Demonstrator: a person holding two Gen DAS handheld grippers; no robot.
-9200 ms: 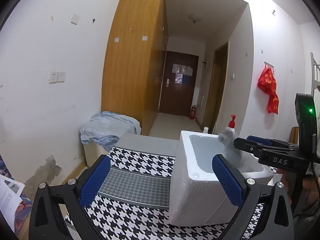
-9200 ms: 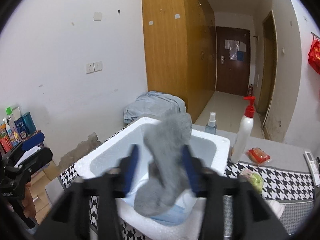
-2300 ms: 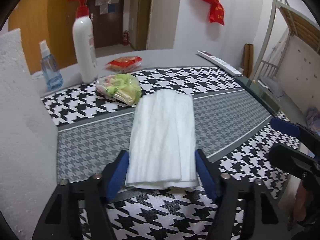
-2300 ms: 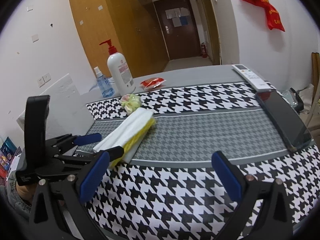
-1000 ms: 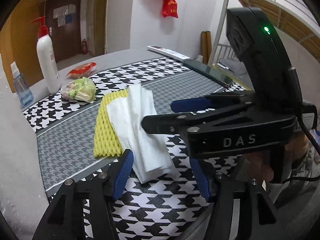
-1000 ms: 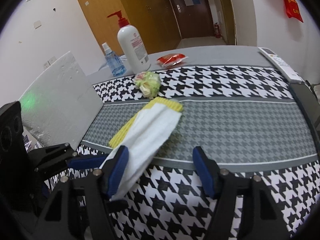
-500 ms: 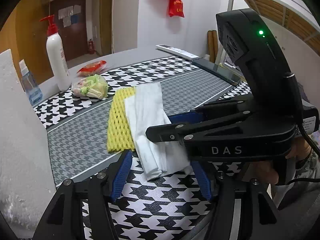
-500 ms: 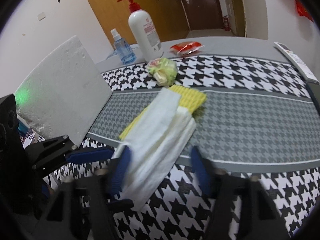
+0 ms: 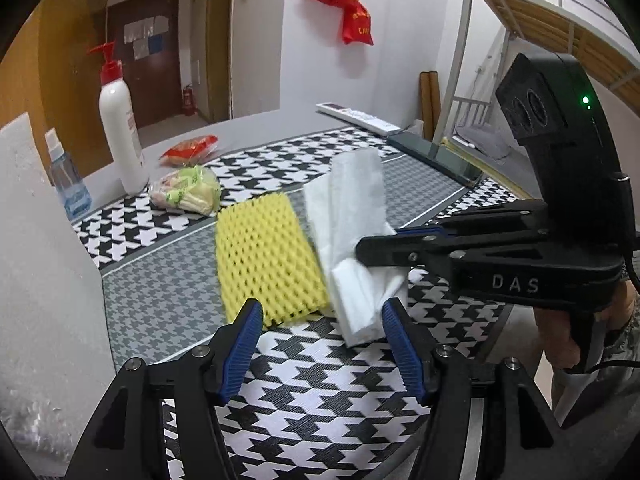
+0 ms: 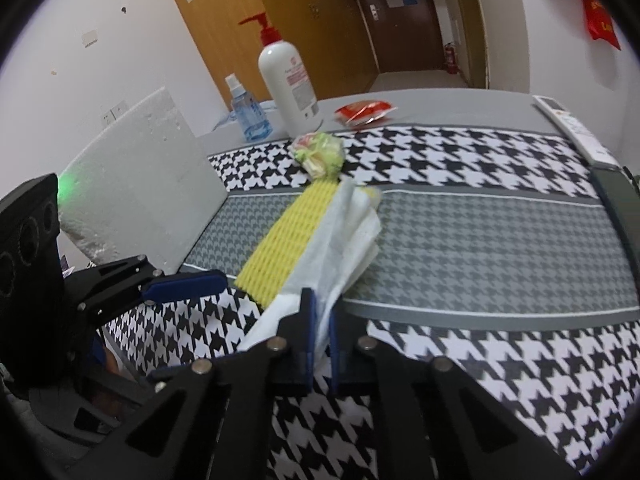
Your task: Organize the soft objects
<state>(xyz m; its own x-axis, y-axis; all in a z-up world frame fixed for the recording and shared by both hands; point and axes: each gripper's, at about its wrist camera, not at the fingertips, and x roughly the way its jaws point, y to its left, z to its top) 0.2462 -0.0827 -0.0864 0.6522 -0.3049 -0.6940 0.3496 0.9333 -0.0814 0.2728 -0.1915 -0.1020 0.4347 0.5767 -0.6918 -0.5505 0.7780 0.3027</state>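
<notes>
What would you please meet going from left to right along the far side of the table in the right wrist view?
Small blue spray bottle → white pump bottle → red snack packet → white remote control.

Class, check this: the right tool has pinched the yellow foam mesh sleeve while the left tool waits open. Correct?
Not quite. The right tool has pinched the white folded cloth, not the yellow foam mesh sleeve beside it, as the right wrist view shows. The left tool does wait open.

I seem to be in a dorm-style bedroom: metal bunk bed (image 9: pixel 532 20) at far right, wooden wardrobe (image 10: pixel 280 20), hallway door (image 10: pixel 404 12) beyond my tabletop (image 10: pixel 480 224).
</notes>
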